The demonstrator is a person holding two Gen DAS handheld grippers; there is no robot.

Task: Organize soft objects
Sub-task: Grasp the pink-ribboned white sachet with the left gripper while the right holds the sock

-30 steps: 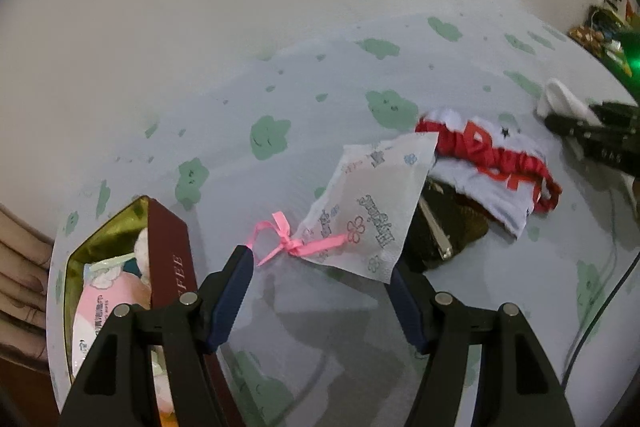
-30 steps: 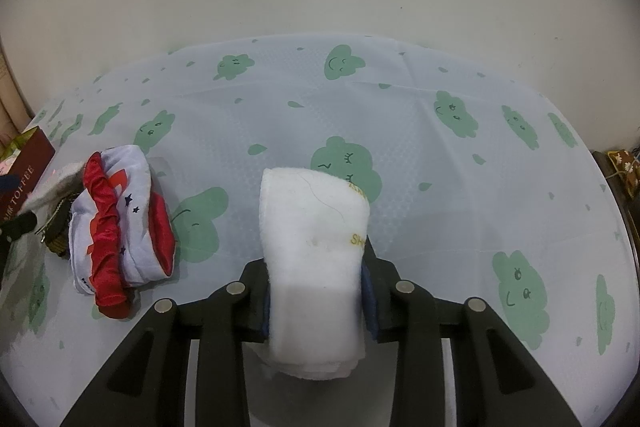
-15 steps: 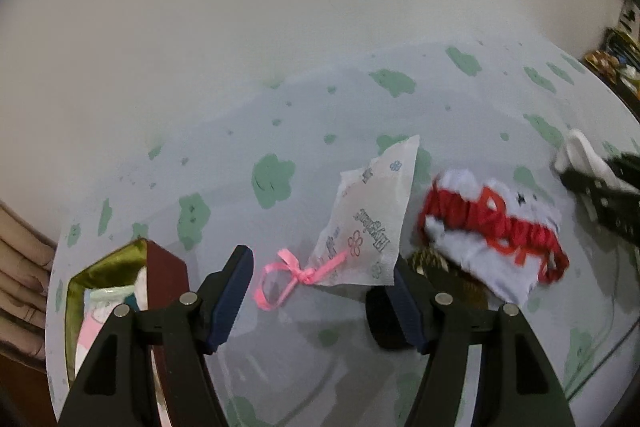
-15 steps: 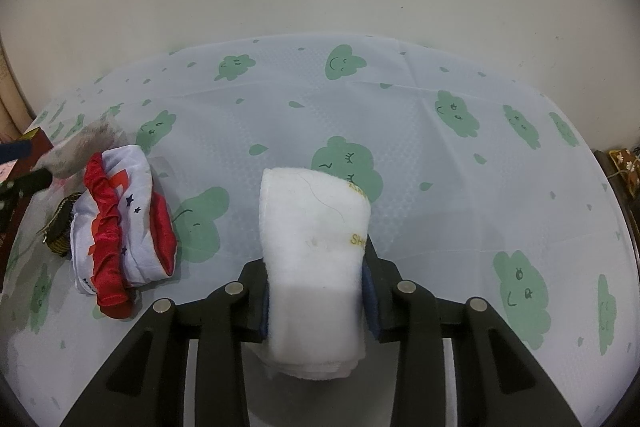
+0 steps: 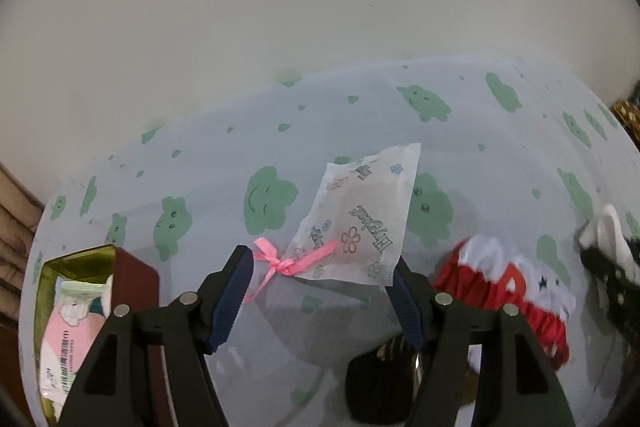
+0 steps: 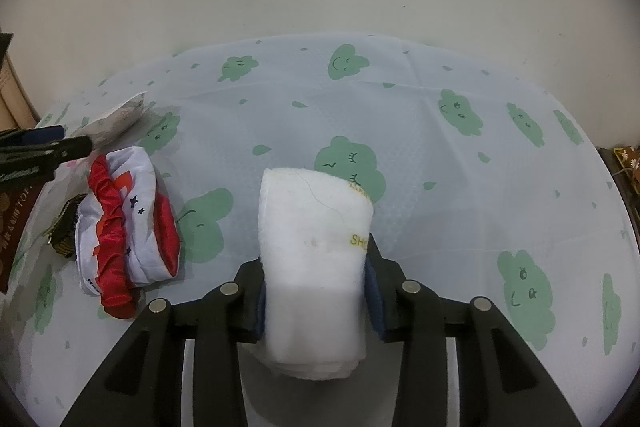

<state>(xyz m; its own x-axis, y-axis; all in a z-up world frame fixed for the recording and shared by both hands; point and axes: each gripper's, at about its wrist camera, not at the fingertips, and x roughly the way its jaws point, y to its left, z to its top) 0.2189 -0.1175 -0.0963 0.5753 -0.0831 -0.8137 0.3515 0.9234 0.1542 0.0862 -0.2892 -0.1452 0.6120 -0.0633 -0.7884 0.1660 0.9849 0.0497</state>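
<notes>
The right gripper (image 6: 316, 273) is clamping a folded white towel (image 6: 314, 247) between both pads, jaws closed only as far as the roll allows, and is holding it above the cloud-print tablecloth (image 6: 440, 155). Left of the towel, the red-and-white garment (image 6: 128, 223) is lying bunched on the cloth, a dark pouch (image 6: 66, 231) tucked against its far side.

The left gripper (image 5: 322, 291) is standing wide open and holding nothing. The sachet with pink ribbon (image 5: 360, 223) is showing between its fingers; whether it is resting on the cloth or lifted cannot be told. The open box (image 5: 132, 279), left of the sachet, is already containing a tissue pack (image 5: 72, 339).

Recommendation: keep the towel squeezed evenly, carry it over the garment without snagging, and release it only inside the box.
</notes>
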